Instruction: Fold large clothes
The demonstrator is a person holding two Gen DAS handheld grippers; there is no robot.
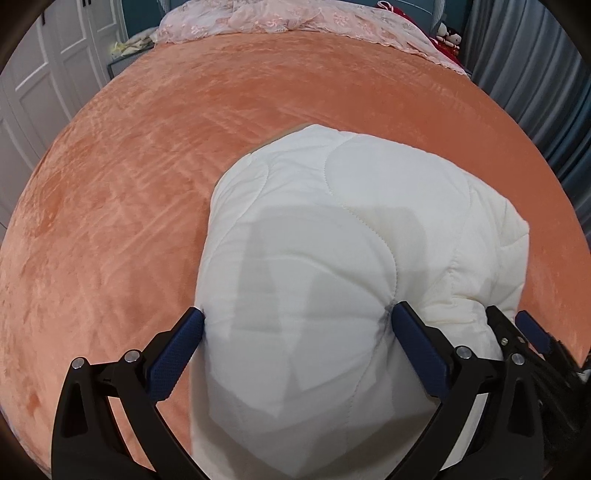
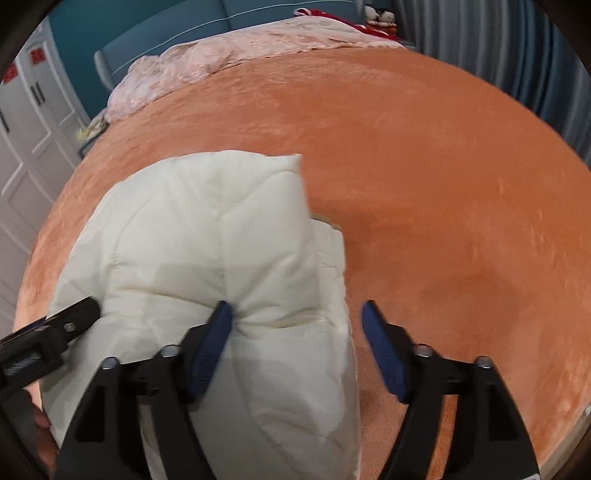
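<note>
1. Both hand-held grippers are seen at the near end of a folded white quilted garment (image 1: 332,240). The left gripper (image 1: 297,319) is clenched on the bundle, its blue pads (image 1: 417,343) pressed into the padding from both sides so that the fabric is pinched into creases. The right gripper (image 2: 297,314) is released: its left pad (image 2: 212,343) touches the bundle, while the right pad (image 2: 384,350) stands apart from the cloth, over bare cover.
2. An orange plush bed cover (image 1: 147,166) fills most of both views; the garment lies on it towards the near edge.
3. The garment is seen as a thick, puffy stack of layers, its far corners resting on the cover and its near end gathered between the jaws.
4. A crumpled pink bedspread (image 1: 277,18) lies along the far end of the bed, well apart from the garment.
5. The step in hand is judged to be the setting down or compacting of an already folded bundle, late in the task.
6. The next move is judged to call for the left grip to be eased off without the layers springing open.
</note>
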